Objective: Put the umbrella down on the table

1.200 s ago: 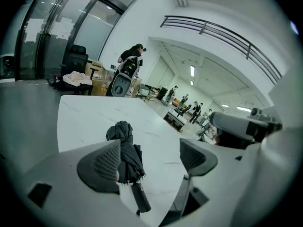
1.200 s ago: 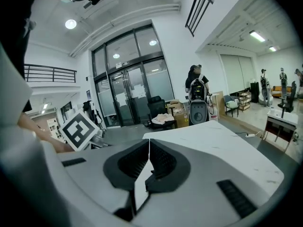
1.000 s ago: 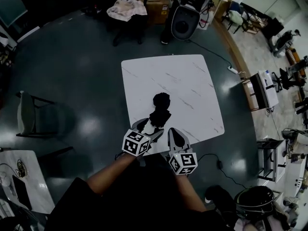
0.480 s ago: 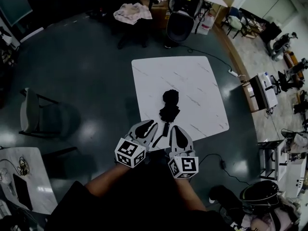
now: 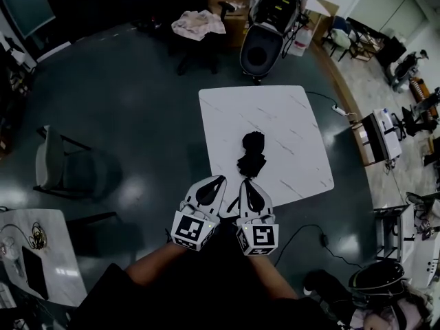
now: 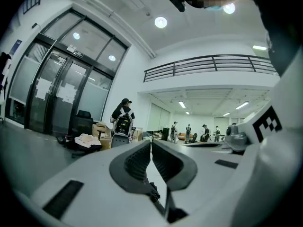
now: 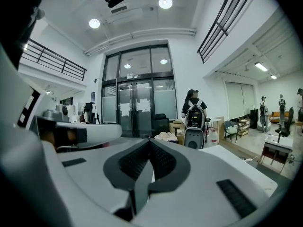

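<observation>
Chair stands far left on the dark floor, well apart from the work and playing no part in it.

Next comes the left claw, held roughly level just off the near edge of the counter. Its own view shows the two ribbed pads pressed together with nothing between them. They have just been closing, and on empty air, so this claw grips nothing.

Just beside it, the right claw hangs the same way, marker cube toward the person. Its view likewise shows the jaws met tip to tip around nothing.

Beyond both tips and slightly to their right, the black umbrella lies folded into a bunched bundle on the white marbled top. It sits near the front edge, roughly midway across. Neither gripper view shows any fabric between or against the pads, so neither claw holds it.

Lying flat on its own, the umbrella needs no support, which is likely why both claws sit shut and off the surface. By my reading, the put-down is finished.
</observation>
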